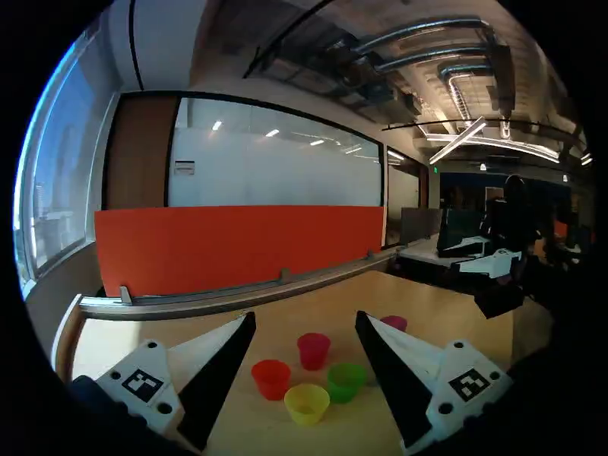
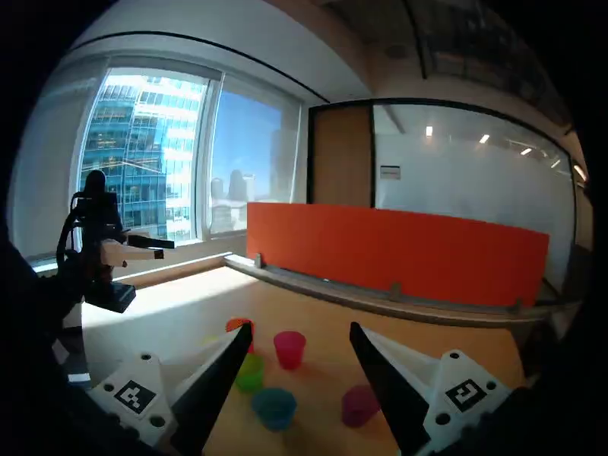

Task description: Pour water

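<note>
Left gripper view: left gripper (image 1: 305, 315) jaws are wide apart and empty, hanging above the light wooden table (image 1: 425, 304). A cup cluster stands upright on it, well in from the far edge where the orange divider panel (image 1: 235, 247) runs. The cluster is a small red plastic cup (image 1: 271, 378), small pink plastic cup (image 1: 314, 350), small green plastic cup (image 1: 346, 381) and small yellow plastic cup (image 1: 306, 403), all just beside each other. A small magenta plastic cup (image 1: 394, 323) sits a bit apart toward that far edge, half hidden behind one finger. Right gripper view: right gripper (image 2: 300, 325) jaws are also spread and carry nothing, and a small teal plastic cup (image 2: 274, 407) is the nearest cup to it. Can't tell which cup holds water, since no fill level is readable from these angles. Handling estimate: thin-walled tapered plastic, very light when empty, slick, and it flexes under squeeze. The taper means a hard pinch could push the cup down out of the fingers. Grip across the diameter at mid-wall, just under the rim where it's stiffest, with moderate force only. The neighbours are close, so come in from the outer side of the cluster to avoid knocking one over. Best guess: steady the receiving cup with the other gripper, as it would skate on this smooth top.
</note>
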The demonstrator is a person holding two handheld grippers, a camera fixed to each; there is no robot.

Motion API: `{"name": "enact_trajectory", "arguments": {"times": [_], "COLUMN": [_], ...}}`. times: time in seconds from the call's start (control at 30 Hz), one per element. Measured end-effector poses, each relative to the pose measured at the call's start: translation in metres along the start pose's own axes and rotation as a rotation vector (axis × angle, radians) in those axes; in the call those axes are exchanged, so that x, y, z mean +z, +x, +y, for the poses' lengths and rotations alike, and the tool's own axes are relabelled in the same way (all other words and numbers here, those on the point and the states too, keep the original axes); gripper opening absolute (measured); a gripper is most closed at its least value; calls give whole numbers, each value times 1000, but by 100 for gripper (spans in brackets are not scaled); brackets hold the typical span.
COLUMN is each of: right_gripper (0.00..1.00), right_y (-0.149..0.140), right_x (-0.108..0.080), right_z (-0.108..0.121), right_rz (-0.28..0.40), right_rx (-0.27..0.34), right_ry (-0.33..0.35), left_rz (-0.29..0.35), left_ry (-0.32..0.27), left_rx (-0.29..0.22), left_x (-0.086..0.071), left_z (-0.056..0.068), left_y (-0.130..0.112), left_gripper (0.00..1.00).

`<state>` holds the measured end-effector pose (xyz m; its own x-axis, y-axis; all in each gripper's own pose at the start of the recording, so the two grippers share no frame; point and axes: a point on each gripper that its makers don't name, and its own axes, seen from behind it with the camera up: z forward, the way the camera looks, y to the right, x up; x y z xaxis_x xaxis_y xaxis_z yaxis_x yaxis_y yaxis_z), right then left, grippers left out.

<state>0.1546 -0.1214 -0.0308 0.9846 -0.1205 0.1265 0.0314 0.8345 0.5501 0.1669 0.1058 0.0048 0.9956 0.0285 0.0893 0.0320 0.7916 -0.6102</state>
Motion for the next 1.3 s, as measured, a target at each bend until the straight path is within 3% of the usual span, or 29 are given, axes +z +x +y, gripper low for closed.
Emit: {"name": "enact_trajectory", "arguments": {"times": [0.77, 1.3], "right_gripper": [99, 99], "right_y": [-71, -123], "right_x": [14, 33], "right_z": [-6, -13], "right_rz": [-164, -255], "right_rx": [-7, 6], "right_ry": [72, 122], "left_rz": [-200, -318], "left_ry": [-158, -212], "left_rx": [54, 101], "left_x": [35, 72], "left_z": [27, 35], "left_y": [-74, -119], "left_gripper": [98, 98]}}
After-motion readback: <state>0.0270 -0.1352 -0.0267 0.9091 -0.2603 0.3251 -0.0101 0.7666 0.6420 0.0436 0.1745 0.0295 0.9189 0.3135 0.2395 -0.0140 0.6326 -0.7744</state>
